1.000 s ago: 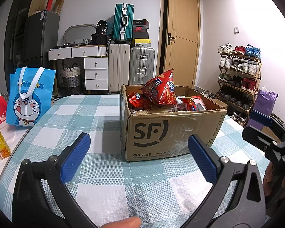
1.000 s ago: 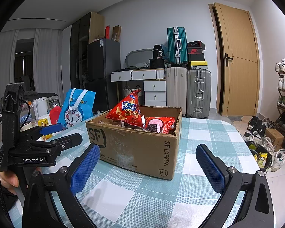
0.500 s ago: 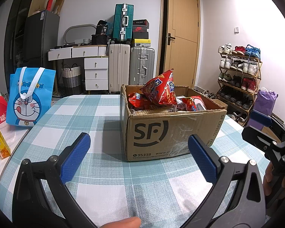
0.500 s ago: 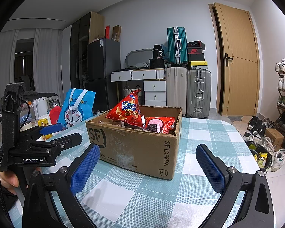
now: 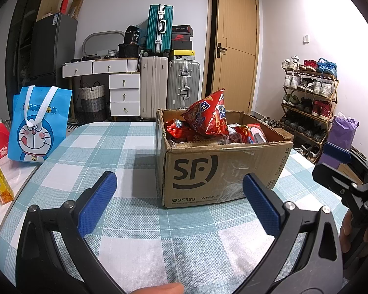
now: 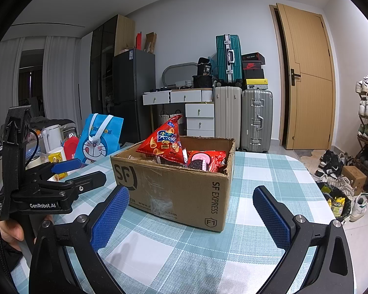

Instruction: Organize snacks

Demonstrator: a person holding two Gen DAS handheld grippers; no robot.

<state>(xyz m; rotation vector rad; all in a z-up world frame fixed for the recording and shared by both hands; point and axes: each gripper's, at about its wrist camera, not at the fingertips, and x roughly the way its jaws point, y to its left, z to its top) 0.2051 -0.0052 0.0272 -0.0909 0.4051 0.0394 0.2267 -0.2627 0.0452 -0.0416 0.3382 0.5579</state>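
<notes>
A brown SF cardboard box (image 5: pixel 218 171) stands on the checked table and holds several red snack bags. One red chip bag (image 5: pixel 208 117) sticks up out of it; it also shows in the right wrist view (image 6: pixel 164 142), beside a red cookie pack (image 6: pixel 203 163). My left gripper (image 5: pixel 179 196) is open and empty, low over the table in front of the box. My right gripper (image 6: pixel 191 210) is open and empty, just short of the box (image 6: pixel 174 186) corner. Each gripper shows in the other's view, the right one (image 5: pixel 341 166) and the left one (image 6: pixel 71 171).
A blue Doraemon bag (image 5: pixel 36 125) stands at the table's left edge, with a yellow carton (image 5: pixel 0 183) and a red pack (image 5: pixel 0 139) near it. Suitcases (image 5: pixel 181 85), drawers and a door are behind. A shoe rack (image 5: pixel 309 98) stands at the right.
</notes>
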